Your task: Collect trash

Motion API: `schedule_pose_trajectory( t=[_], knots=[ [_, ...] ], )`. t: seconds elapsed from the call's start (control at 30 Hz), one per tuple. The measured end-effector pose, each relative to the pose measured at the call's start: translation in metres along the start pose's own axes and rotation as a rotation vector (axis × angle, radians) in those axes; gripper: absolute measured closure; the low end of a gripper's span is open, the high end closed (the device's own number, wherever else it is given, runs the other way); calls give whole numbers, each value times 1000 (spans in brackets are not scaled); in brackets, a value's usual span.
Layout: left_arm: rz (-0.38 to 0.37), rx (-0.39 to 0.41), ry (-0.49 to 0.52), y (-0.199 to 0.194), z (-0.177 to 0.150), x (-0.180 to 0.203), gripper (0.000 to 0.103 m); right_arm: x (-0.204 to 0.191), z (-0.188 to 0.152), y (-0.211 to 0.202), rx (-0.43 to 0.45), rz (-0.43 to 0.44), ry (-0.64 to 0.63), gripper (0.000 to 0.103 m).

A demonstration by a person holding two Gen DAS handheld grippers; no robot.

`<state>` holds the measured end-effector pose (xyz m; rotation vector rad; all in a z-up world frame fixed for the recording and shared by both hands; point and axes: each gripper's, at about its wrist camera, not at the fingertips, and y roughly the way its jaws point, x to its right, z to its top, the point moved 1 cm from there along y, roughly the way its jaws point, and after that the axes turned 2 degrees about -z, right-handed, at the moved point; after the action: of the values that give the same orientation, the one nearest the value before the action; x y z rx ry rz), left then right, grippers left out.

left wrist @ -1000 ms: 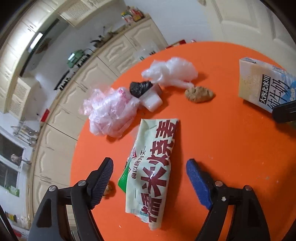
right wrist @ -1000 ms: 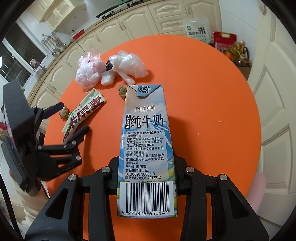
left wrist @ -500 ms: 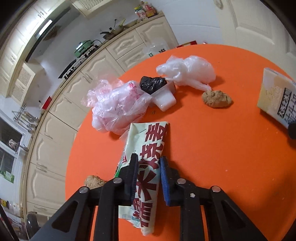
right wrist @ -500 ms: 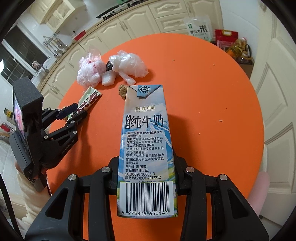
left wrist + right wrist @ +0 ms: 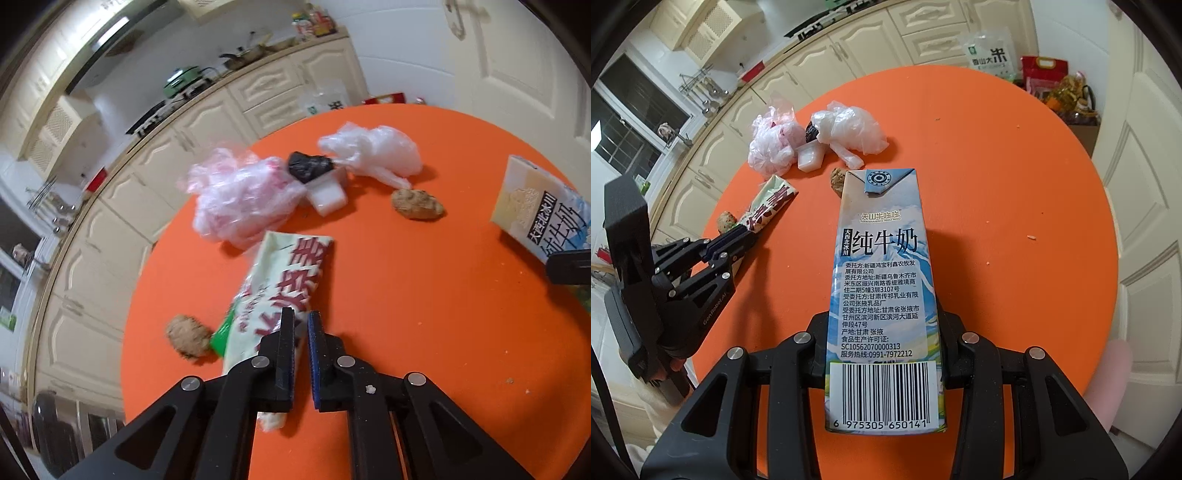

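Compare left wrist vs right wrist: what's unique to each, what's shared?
Left wrist only: the left gripper up close, jaws just closed and pinching the snack wrapper, and the green pot on the counter.

Right wrist only: the milk carton's barcode face between the right gripper's jaws, the rice bag and red bag on the floor.

Both: orange table, pink bag, clear bag, two brown lumps.

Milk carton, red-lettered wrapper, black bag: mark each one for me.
milk carton (image 5: 882,295), right wrist view, printed front face.
red-lettered wrapper (image 5: 291,273), left wrist view, middle of its printed face.
black bag (image 5: 309,167), left wrist view, centre of the crumpled lump.
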<state>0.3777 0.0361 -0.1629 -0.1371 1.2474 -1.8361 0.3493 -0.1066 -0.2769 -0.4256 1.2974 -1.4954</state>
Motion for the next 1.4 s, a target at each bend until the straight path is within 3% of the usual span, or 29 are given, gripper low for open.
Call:
schedule_pose_trajectory(
  t=[0.07,0.17,0.33,0.37,0.47,0.5,0.73,0.87,0.93,0.97,1.0,1.03,1.2,1.27,1.4],
  knots=[
    [-1,0,-47,-7,-2,-8,92,-4,4,-1,4,33,-17,66],
    [-31,-14,-125,-14,-6,-18,77,-5,11,0,1,49,-22,66],
    [-72,8,-198,-28,-4,-16,72,4,17,-7,21,0,-20,66],
    [-93,15,-206,-31,1,-13,66,6,18,-12,32,-8,-21,66],
    [-139,72,-209,-35,28,1,34,12,21,-23,60,-34,-23,66],
    [-142,88,-210,-35,38,6,30,15,22,-26,64,-39,-21,66],
    [-160,33,-284,-7,117,30,30,41,22,-31,70,-12,-11,66],
    [-119,-15,-259,17,146,48,30,64,32,-26,63,2,5,66],
    [-76,-49,-245,33,155,57,31,73,36,-24,62,0,17,66],
    [-24,-47,-236,38,160,60,41,76,38,-23,60,-2,20,66],
    [62,-29,-201,40,162,65,60,79,40,-22,57,-2,23,66],
    [87,-11,-179,39,165,69,61,82,42,-21,56,-1,24,66],
    [31,24,-109,20,168,81,70,94,48,-17,45,3,46,66],
    [21,43,-103,7,166,83,97,94,49,-19,50,2,48,66],
    [21,76,-82,-15,148,82,97,86,48,-31,74,3,24,66]
  ],
)
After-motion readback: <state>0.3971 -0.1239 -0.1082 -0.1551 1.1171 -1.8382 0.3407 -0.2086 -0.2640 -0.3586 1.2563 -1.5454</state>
